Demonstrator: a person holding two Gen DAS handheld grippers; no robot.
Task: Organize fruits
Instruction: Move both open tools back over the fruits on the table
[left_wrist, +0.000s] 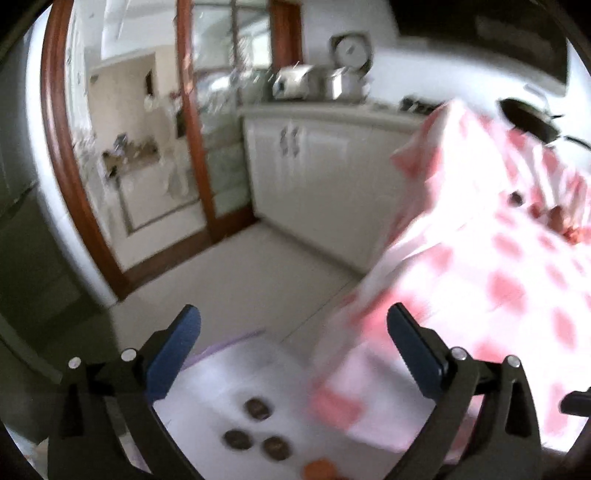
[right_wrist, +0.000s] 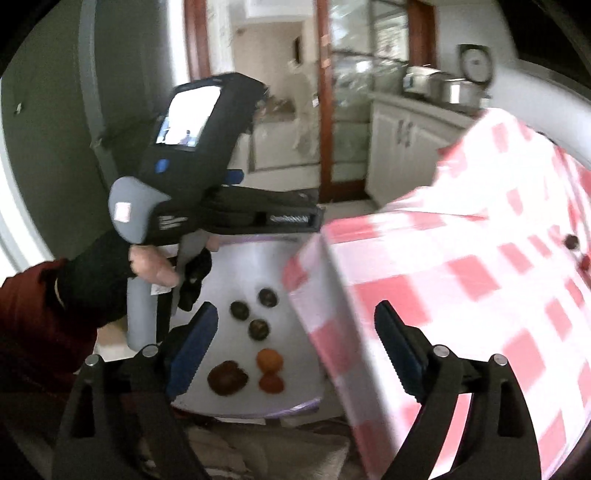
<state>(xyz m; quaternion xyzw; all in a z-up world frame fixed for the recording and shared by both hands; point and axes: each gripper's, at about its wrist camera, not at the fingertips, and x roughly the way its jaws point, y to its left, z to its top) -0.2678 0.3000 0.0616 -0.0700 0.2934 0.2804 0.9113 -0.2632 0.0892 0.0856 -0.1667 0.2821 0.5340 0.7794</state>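
Observation:
A white tray (right_wrist: 236, 269) lies low beside a table with a red-and-white checked cloth (right_wrist: 461, 280). On the tray lie three dark round fruits (right_wrist: 258, 328), two orange fruits (right_wrist: 269, 361) and a brown fruit (right_wrist: 226, 377). In the left wrist view the dark fruits (left_wrist: 236, 438) and an orange one (left_wrist: 318, 470) lie on the tray (left_wrist: 236, 369). My left gripper (left_wrist: 293, 325) is open and empty above the tray. My right gripper (right_wrist: 295, 325) is open and empty above the tray's right edge. Small dark and red fruits (right_wrist: 572, 242) lie on the table at far right.
The left hand-held gripper body (right_wrist: 207, 184) hangs over the tray's far end. White kitchen cabinets (left_wrist: 314, 162) stand behind, with metal pots (left_wrist: 343, 83) on the counter. A wood-framed glass door (left_wrist: 192, 122) is at the left. A dark pan (left_wrist: 528, 118) lies beyond the table.

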